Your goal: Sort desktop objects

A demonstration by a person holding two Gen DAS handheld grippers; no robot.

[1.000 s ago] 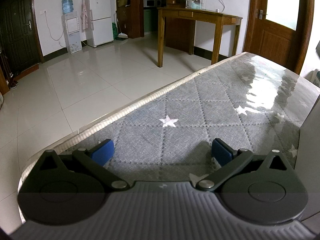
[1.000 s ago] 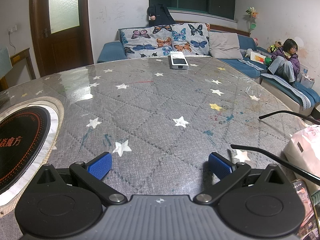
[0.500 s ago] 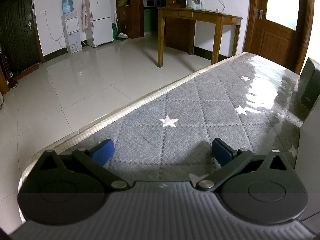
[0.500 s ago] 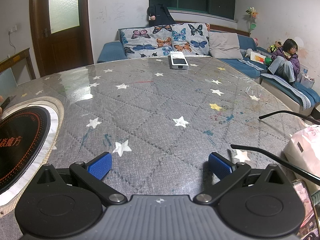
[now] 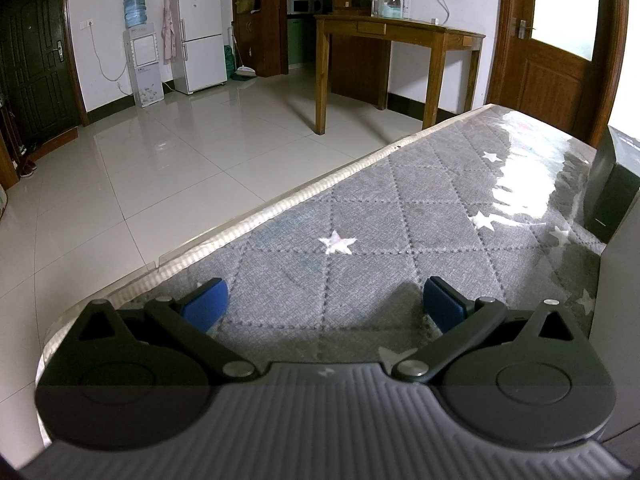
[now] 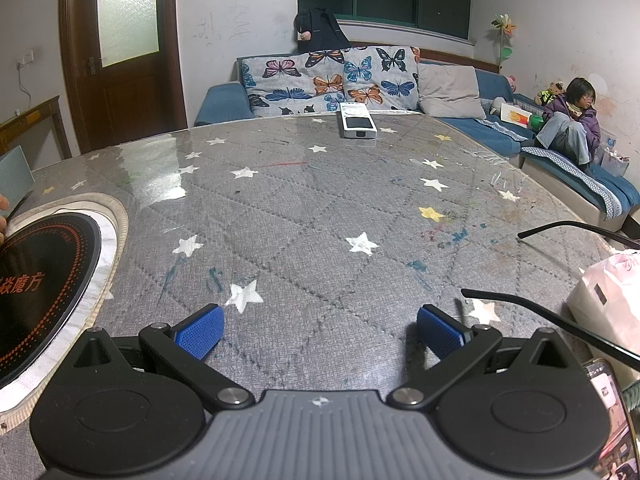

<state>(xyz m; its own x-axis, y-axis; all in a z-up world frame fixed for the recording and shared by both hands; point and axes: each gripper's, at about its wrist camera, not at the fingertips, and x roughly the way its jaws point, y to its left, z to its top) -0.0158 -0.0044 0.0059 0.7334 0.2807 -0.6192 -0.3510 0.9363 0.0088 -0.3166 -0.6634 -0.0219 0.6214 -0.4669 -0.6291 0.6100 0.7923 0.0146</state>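
Note:
My left gripper (image 5: 324, 304) is open above the grey star-patterned tablecloth (image 5: 400, 224), holding nothing. A dark box (image 5: 608, 196) stands at the right edge of the left wrist view, beside a grey upright panel (image 5: 620, 280). My right gripper (image 6: 318, 330) is open and empty too. Black glasses (image 6: 560, 320) lie at its right, their temple arms reaching toward it. A pink-white packet (image 6: 608, 292) and a phone (image 6: 608, 408) sit at the far right. A white remote (image 6: 357, 121) lies at the table's far edge.
A round black induction plate (image 6: 44, 280) sits in the table at the left, with a fingertip (image 6: 3, 202) and a bluish-grey box (image 6: 14, 176) beyond it. A person (image 6: 568, 124) sits on the sofa past the table. In the left wrist view the table edge (image 5: 240, 220) drops to tiled floor.
The dark box has come into the left wrist view from the right. A bluish-grey box and a fingertip have appeared at the left of the right wrist view. Both grippers stay still.

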